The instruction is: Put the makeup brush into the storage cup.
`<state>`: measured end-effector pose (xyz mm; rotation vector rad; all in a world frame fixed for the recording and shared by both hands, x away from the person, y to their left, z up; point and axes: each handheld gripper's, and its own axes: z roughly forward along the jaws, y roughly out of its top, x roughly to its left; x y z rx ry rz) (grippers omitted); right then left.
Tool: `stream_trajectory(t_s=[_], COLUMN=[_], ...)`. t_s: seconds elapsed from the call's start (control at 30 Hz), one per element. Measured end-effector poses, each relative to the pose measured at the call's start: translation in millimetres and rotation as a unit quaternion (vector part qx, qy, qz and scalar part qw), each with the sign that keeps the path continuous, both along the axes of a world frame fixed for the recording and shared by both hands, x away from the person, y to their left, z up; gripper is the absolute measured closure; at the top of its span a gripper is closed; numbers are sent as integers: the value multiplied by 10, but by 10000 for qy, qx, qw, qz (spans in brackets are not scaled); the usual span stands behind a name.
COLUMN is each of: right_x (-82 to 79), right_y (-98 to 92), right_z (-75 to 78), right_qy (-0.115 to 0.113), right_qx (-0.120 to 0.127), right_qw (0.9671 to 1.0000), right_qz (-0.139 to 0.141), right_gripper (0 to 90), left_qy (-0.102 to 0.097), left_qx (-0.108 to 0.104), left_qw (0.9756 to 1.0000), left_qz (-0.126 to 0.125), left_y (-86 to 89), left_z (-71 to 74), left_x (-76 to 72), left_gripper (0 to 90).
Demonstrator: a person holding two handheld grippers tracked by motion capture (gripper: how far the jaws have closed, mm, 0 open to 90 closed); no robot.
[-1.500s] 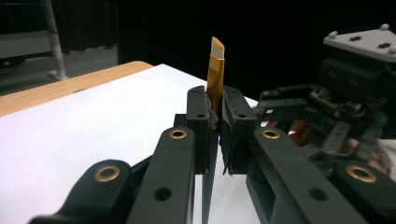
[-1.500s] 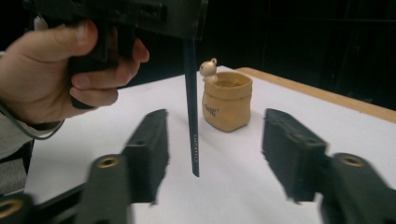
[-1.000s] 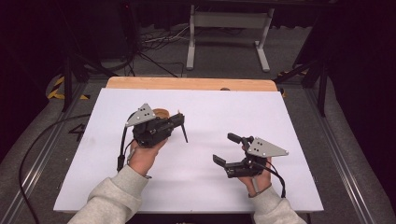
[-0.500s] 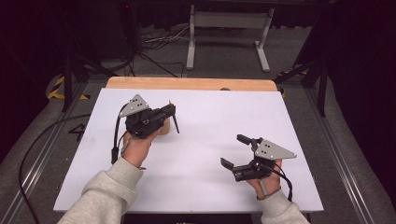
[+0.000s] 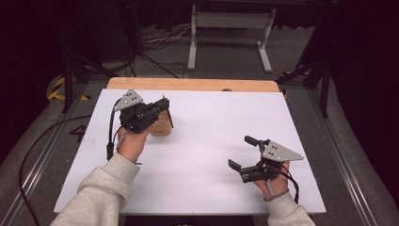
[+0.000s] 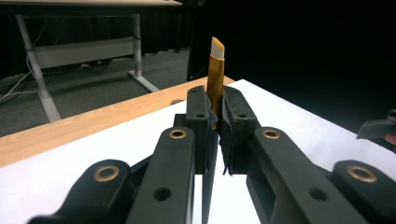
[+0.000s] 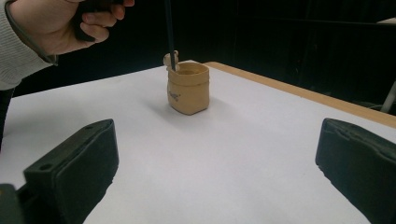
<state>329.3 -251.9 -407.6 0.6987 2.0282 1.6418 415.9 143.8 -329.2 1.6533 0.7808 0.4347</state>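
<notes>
A small tan pot (image 5: 160, 128) (image 7: 188, 88) stands on the white table top (image 5: 211, 117), left of the middle. My left gripper (image 5: 163, 106) (image 6: 215, 100) hovers just above it, shut on a thin brush (image 6: 215, 70). The brush's gold ferrule and white tip stick up past the jaws. Its black handle (image 5: 170, 120) (image 7: 170, 32) slants down to the pot's rim. My right gripper (image 5: 241, 151) (image 7: 217, 163) is low over the table at the near right. It faces the pot, its jaws have just been opening, and they stand wide with nothing between them.
A wooden strip (image 5: 188, 84) runs along the table's far edge. Behind it stand a white table frame (image 5: 226, 28) and loose cables (image 5: 150, 42) on the dark floor. A cable (image 5: 42, 141) trails off the table's left side.
My left gripper has drifted left and slightly up with the brush, uncovering the pot. My right gripper has slid right toward the near edge and its jaws have spread wider.
</notes>
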Motion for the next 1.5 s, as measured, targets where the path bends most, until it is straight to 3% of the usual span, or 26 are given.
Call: stream_trajectory(t_s=[0.13,0.4,0.6,0.8,1.23,1.5], right_x=[-14,-19,-24,-20,-17,-21], right_y=[-15,-16,17,24,34,35], right_z=[-38,-112,-158,-168,-168,-167], right_qy=[-173,-294,-326,-322,-311,-295], right_qx=[81,52,46,38,82,107], right_qw=[9998,9994,9994,9994,9994,9995], right_qz=[-110,-189,-128,-122,-85,-73], right_gripper=[0,0,0,1,1,1], left_qy=[-24,-13,-27,-40,-191,-226], left_qx=[43,54,98,97,267,350], left_qw=[9999,9988,9957,9933,9912,9909], left_qz=[102,479,919,1151,1285,1278], left_y=[31,76,89,85,52,49], left_z=[15,17,5,-11,-80,-240], left_x=[23,71,99,121,177,228], left_gripper=[827,827,826,826,825,823])
